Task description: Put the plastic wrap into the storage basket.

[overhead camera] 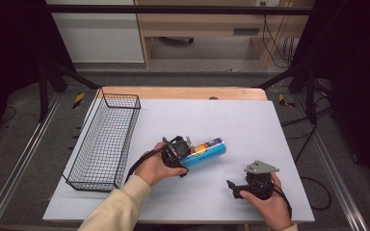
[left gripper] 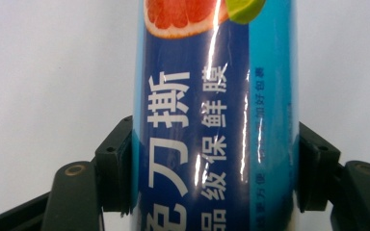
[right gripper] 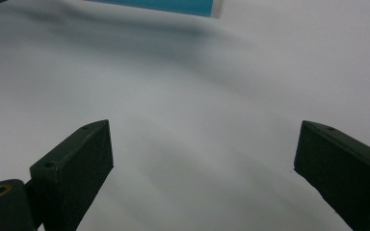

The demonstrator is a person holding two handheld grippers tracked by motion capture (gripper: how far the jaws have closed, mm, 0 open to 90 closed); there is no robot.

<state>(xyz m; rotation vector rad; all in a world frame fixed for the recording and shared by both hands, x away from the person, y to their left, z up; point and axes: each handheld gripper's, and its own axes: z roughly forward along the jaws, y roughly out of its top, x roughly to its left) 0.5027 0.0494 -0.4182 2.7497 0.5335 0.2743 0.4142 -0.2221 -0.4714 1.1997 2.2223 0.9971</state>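
Note:
A blue box of cling film (overhead camera: 205, 152) with fruit pictures and white Chinese lettering lies long and slanted over the middle of the white table. My left gripper (overhead camera: 179, 150) is shut on its near-left end. In the left gripper view both black jaws press on the sides of the box (left gripper: 212, 125). My right gripper (overhead camera: 232, 187) rests low at the front right, jaws pointing left and spread wide over bare table. In the right gripper view (right gripper: 202, 149) nothing lies between them, and an edge of the blue box (right gripper: 173, 6) shows at the top.
A black wire basket (overhead camera: 103, 139) stands lengthwise along the left side of the white table sheet (overhead camera: 241, 115). Metal frame rails run along both sides of the table. A wooden edge borders the far side.

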